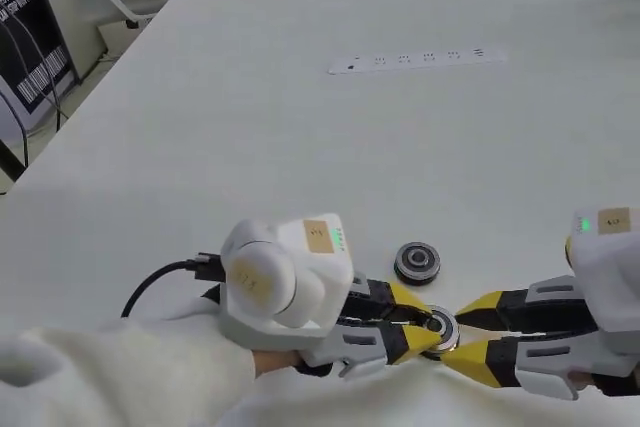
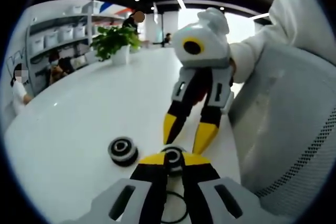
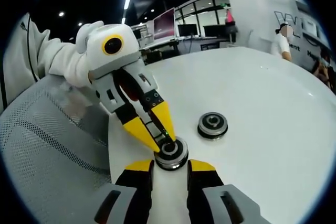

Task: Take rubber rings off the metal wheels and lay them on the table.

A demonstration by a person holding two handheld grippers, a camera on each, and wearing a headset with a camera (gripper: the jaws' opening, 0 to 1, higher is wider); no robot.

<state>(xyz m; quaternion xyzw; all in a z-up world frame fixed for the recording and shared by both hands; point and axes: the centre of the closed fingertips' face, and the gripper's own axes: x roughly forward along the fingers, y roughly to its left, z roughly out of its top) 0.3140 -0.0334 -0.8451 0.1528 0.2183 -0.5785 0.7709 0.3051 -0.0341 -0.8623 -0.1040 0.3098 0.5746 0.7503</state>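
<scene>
The wheel (image 3: 171,153) lies at the near edge of the tabletop (image 1: 300,127), at about 6 o'clock in the head view, and its dark outer band, the rubber ring (image 3: 172,164), looks not yet off. The left gripper (image 1: 424,328) reaches in from 9 o'clock with its fingers closed on the wheel, apparently pinning it in place. The right gripper (image 1: 462,332) comes from 3 o'clock with its fingers apart, their yellow tips straddling the wheel's far side without clearly biting on anything. The step in hand seems to be catching the ring. It would go best if the left fingers keep a firm hold on the metal body so the wheel cannot spin or tip. The right fingers should then close on the rubber edge alone, not the metal, and roll it over the rim and draw it off toward 3 o'clock. In the left gripper view a thin black loop (image 2: 185,212) lies on the tabletop under that gripper's fingers; it may be a ring already removed, and it marks a handy spot to lay the next one. A second wheel (image 1: 416,261) sits just beside, at 11 o'clock of the held one, its dark band on. Farther out, a power strip (image 1: 415,59) lies at 12 o'clock.
</scene>
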